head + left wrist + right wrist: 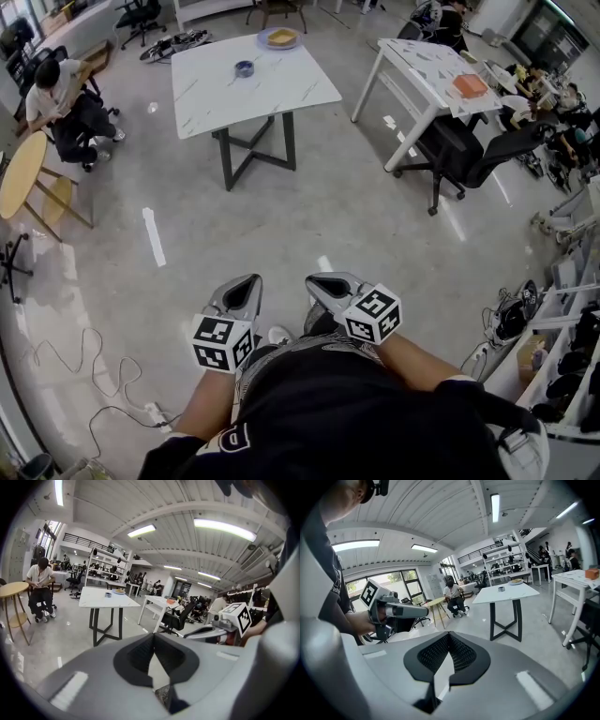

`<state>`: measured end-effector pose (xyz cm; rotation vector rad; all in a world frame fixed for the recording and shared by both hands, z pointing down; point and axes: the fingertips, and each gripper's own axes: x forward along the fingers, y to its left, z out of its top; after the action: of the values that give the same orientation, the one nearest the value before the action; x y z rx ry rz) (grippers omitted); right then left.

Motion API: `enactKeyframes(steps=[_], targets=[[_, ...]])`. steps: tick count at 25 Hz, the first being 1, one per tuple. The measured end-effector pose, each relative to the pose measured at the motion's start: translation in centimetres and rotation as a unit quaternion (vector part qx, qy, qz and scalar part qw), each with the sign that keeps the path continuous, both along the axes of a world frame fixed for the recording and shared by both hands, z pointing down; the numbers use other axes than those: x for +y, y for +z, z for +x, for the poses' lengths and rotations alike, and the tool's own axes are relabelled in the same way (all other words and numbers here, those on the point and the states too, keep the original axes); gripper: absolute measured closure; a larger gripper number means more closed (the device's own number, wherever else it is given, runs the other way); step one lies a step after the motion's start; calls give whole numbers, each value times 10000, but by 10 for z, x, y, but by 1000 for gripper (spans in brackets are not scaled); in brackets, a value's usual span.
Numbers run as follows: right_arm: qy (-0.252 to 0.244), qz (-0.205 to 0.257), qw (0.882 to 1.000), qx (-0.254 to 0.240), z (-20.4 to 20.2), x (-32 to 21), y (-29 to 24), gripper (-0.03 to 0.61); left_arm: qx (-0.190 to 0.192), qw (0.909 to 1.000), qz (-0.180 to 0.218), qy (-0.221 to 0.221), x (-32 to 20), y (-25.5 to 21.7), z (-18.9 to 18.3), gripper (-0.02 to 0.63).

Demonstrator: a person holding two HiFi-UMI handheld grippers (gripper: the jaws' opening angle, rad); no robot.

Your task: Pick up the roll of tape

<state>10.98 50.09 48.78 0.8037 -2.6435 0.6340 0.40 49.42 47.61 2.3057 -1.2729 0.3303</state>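
The roll of tape (244,67) is small and dark blue and lies on a white marble-top table (281,89) far ahead across the floor. It also shows as a small dark ring, the tape (108,594) in the left gripper view and the tape (501,588) in the right gripper view. My left gripper (246,283) and right gripper (319,281) are held side by side close to my body, well short of the table. Both are shut with nothing between the jaws, whose tips meet, as seen at the left gripper (152,635) and the right gripper (449,634).
A yellow plate (281,37) sits on the same table behind the tape. To the right stand a second white table (427,70) and a black office chair (469,150). A seated person (61,98) and a round wooden table (23,173) are at the left. Cables (103,375) lie on the floor.
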Motion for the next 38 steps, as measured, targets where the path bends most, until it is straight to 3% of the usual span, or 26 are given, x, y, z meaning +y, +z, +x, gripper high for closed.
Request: enactKeyframes(steps=[15,38], targets=[[54,-57,9998,-180,-26,-55,6,578,-85,9999,-71,-43,-39,9,-24,555],[-197,66,9985,-509,-11,-274,-17,578,-271,9993,23,-274,-246,-13,-1,555]])
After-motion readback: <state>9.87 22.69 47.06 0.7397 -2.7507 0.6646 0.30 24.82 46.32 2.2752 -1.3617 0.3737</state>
